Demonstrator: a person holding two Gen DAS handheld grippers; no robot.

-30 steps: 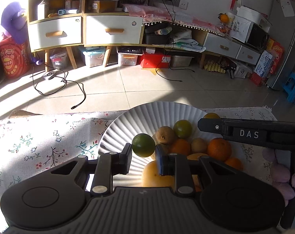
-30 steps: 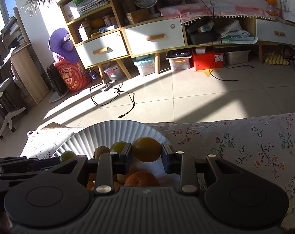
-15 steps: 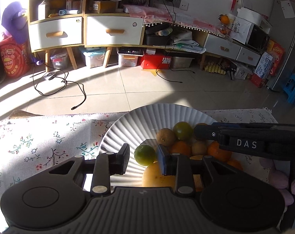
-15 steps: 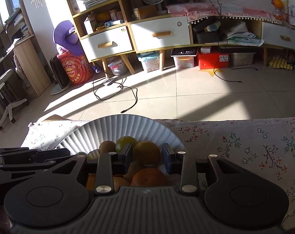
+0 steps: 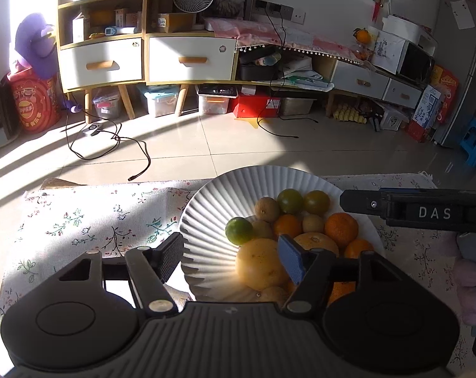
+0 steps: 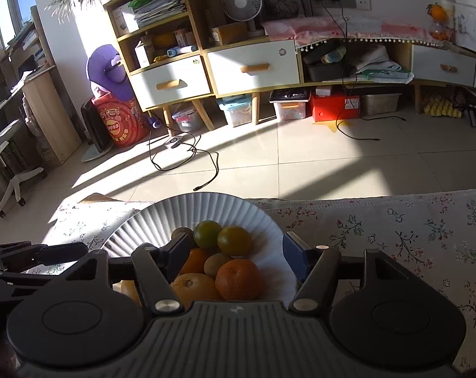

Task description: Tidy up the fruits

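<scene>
Pointing down at a slant over the near edge of a white ribbed paper plate (image 5: 206, 217), both black two-finger grippers. Hovering low at the plate's left side, the left gripper (image 5: 230, 256), jaws having just been opening and now standing wide apart, gripping nothing. Lying free on the plate ahead of those jaws, touching neither pad, a small round green lime (image 5: 239, 231); resting just beside it and partly behind the blue-faced right pad (image 5: 291, 263), a large pale yellow round fruit (image 5: 263, 263).

Reaching in from the plate's right side, the right gripper (image 6: 238, 256), jaws likewise having just been opening, now spread wide and holding nothing. Sitting loose on the heap ahead of the spread jaws, a dull yellow-green round fruit (image 6: 235, 241), next to a second green one (image 6: 207, 234). Lying between and below the pads, a bright orange mandarin (image 6: 237, 279) and a smaller brownish-green fruit (image 6: 214, 264), untouched by either pad.

Crossing the right edge of the left wrist view, the side of the right gripper, black with white letters "DAS", with a hand (image 5: 472, 289) in a pale pink glove showing beneath it.

Standing on a table under a white floral-print cloth (image 5: 90, 220), the plate with all the fruit heaped toward its right half.
</scene>
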